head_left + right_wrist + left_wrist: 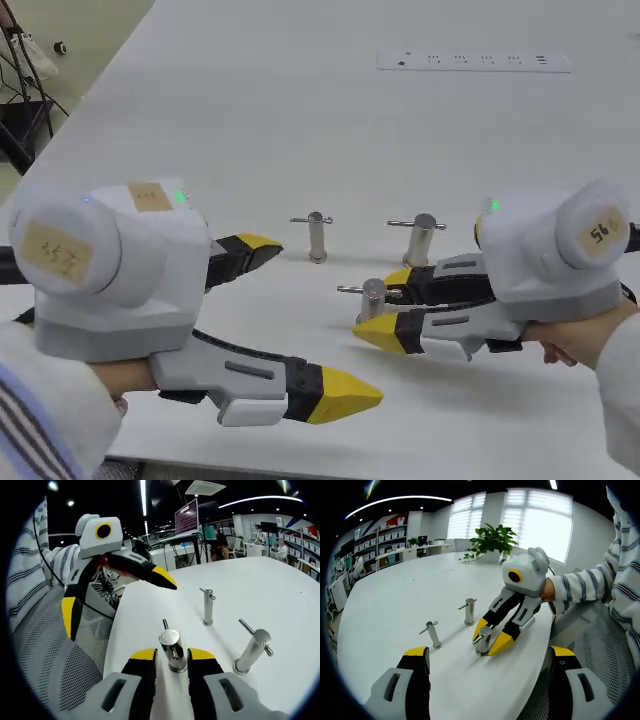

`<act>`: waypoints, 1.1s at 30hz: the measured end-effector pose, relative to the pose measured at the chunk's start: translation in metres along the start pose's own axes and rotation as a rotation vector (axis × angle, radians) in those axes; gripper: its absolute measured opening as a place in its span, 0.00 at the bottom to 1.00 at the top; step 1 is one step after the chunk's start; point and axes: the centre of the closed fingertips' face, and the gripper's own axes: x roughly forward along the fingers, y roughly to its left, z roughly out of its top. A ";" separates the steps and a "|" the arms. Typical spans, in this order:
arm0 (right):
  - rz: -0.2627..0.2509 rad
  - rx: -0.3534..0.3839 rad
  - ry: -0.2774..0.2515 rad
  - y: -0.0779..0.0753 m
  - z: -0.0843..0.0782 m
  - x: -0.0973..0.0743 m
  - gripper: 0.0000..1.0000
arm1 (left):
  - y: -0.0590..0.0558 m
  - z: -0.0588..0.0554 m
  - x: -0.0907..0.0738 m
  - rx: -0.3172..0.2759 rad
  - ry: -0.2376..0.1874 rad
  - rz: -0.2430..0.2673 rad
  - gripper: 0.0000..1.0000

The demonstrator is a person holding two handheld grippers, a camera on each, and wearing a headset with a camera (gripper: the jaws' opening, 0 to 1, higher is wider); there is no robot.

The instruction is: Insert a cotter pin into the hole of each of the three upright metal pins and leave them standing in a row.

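Three short upright metal pins stand on the white table (pixel 300 120), each with a cotter pin through its top. Two stand in the back: one on the left (pixel 317 236) (pixel 434 634) (pixel 207 606), one on the right (pixel 420 239) (pixel 469 611) (pixel 252 650). The third pin (pixel 373 298) (pixel 483 640) (pixel 171 647) stands nearer me, between the yellow tips of my right gripper (pixel 385 304) (pixel 490 636) (pixel 172 655), which is shut on it. My left gripper (pixel 302 318) (pixel 490 652) (pixel 117 600) hangs wide open to the left, holding nothing.
A white power strip (pixel 473 62) lies at the far side of the table. The table's near edge runs just below the grippers, with a mesh chair (pixel 75 655) behind it. A potted plant (pixel 492 540) stands at the table's far end.
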 end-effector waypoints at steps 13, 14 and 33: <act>0.021 -0.037 -0.014 0.001 0.003 0.008 0.12 | 0.006 -0.012 -0.011 -0.090 0.004 0.068 0.99; 0.019 -0.054 -0.012 0.001 0.003 0.008 0.12 | 0.005 -0.012 -0.011 -0.090 0.002 0.064 0.99; 0.003 -0.165 -0.010 -0.005 0.004 -0.013 0.08 | 0.003 -0.014 -0.016 -0.100 0.008 0.093 0.99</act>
